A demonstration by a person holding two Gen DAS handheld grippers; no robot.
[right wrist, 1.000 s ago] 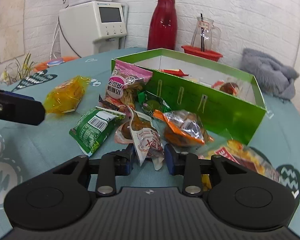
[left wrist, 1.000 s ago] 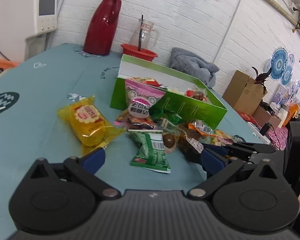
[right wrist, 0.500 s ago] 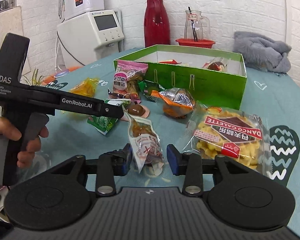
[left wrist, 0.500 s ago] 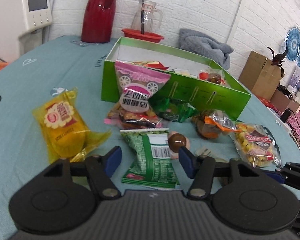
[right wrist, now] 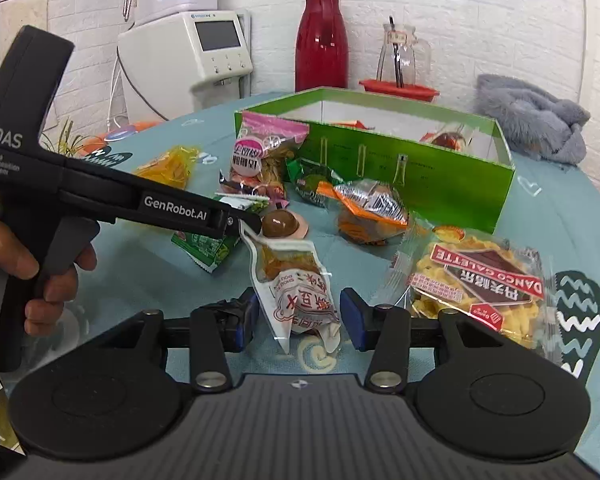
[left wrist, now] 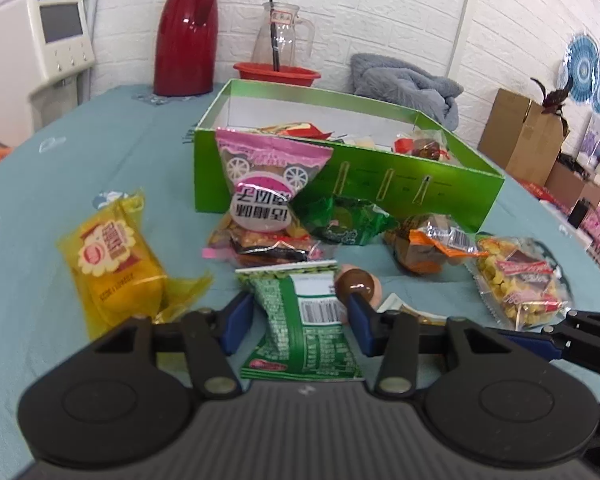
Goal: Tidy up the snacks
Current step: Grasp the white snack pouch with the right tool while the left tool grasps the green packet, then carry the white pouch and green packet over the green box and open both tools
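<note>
A green box (left wrist: pixel 380 184) (right wrist: pixel 440 160) holds a few snacks; more packets lie in front of it. My left gripper (left wrist: pixel 296 320) is open, its fingers on either side of a green packet (left wrist: pixel 304 328) that lies on the table. My right gripper (right wrist: pixel 296 320) is open around a white pouch (right wrist: pixel 300 292), which rests on the table; its left pad is close to or touching the pouch. The left gripper shows in the right wrist view (right wrist: pixel 244 222), over the green packet (right wrist: pixel 208 244).
On the teal table: a yellow packet (left wrist: pixel 112 264), a pink packet (left wrist: pixel 264 200), a green wrapper (left wrist: pixel 340 224), an orange packet (left wrist: pixel 432 248), a corn-snack bag (right wrist: pixel 480 284), a brown egg (right wrist: pixel 280 224). Behind: a red flask (left wrist: pixel 188 32), a glass jug (left wrist: pixel 280 36), a grey cloth (left wrist: pixel 408 84).
My left gripper has swung right and moved in until its fingers straddle the green packet. My right gripper pulled the white pouch back from the pile, then opened.
</note>
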